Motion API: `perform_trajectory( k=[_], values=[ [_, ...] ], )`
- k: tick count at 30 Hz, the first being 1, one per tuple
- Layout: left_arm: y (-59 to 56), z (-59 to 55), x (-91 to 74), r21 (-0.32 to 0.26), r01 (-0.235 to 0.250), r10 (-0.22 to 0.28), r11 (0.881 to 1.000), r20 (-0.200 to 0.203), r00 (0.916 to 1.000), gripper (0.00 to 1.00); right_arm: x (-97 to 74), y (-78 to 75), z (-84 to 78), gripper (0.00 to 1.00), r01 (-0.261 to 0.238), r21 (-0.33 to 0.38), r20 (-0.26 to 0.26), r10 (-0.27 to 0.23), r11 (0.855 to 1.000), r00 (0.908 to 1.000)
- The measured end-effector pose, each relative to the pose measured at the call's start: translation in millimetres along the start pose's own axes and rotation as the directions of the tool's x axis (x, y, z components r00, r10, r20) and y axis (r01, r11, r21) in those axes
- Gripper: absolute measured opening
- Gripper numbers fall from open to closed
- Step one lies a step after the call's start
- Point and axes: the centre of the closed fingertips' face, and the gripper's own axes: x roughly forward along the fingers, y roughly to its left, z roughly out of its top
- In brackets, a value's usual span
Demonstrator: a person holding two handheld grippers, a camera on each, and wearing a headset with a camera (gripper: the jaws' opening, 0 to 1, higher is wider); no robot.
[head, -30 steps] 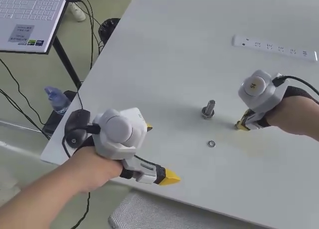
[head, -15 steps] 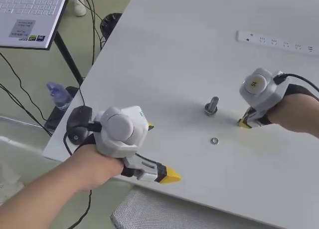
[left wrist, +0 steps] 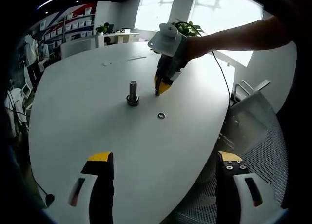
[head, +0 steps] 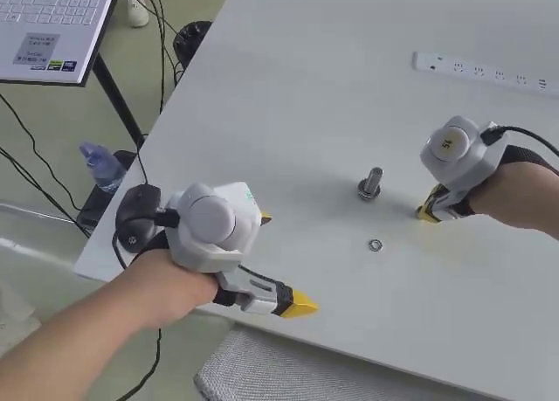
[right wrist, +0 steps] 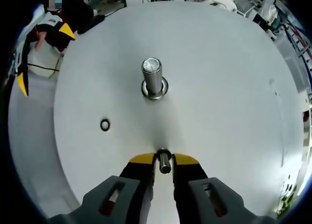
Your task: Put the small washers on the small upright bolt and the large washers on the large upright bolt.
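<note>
One washer (head: 374,245) lies loose near the large bolt (head: 370,183). Right gripper (head: 428,214) pinches what looks like the small bolt (right wrist: 165,161); keep it vertical. Left gripper (left wrist: 164,158) gapes wide.

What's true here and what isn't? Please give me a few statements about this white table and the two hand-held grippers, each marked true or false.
1. The large bolt stands upright on the table. True.
2. The left gripper is clamped on a washer. False: its jaws stand wide apart and hold nothing.
3. A washer lies loose on the table, apart from the large bolt. True.
4. The right gripper is empty. False: it grips a small bolt between its tips.
5. A power strip lies on the table's far side. True.
</note>
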Motion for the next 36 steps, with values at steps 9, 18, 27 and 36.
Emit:
perform_trajectory(
  k=[9,18,27,36],
  values=[
    [-0.7,0.3,0.1,-0.001,0.0,0.0,1.0,0.002,1.0,0.87,-0.8,-2.1,-0.8,0.24,0.0,0.006,0.01,0.0,1.0,1.0],
    [-2.8,2.3,-1.6,0.006,0.0,0.0,1.0,0.006,1.0,0.87,-8.9,-4.1,5.1,0.28,0.013,-0.007,0.024,-0.013,1.0,0.9996],
    [-3.8,5.3,-6.8,0.019,-0.005,0.005,1.0,0.014,0.9999,0.87,-26.9,-2.4,14.6,0.29,0.007,0.014,0.052,-0.007,1.0,0.9986],
    [-5.5,9.0,-9.4,0.033,-0.002,0.001,0.999,0.029,0.9996,0.87,-43.6,2.7,22.4,0.3,0.019,0.004,0.064,-0.019,1.0,0.9978]
  ],
)
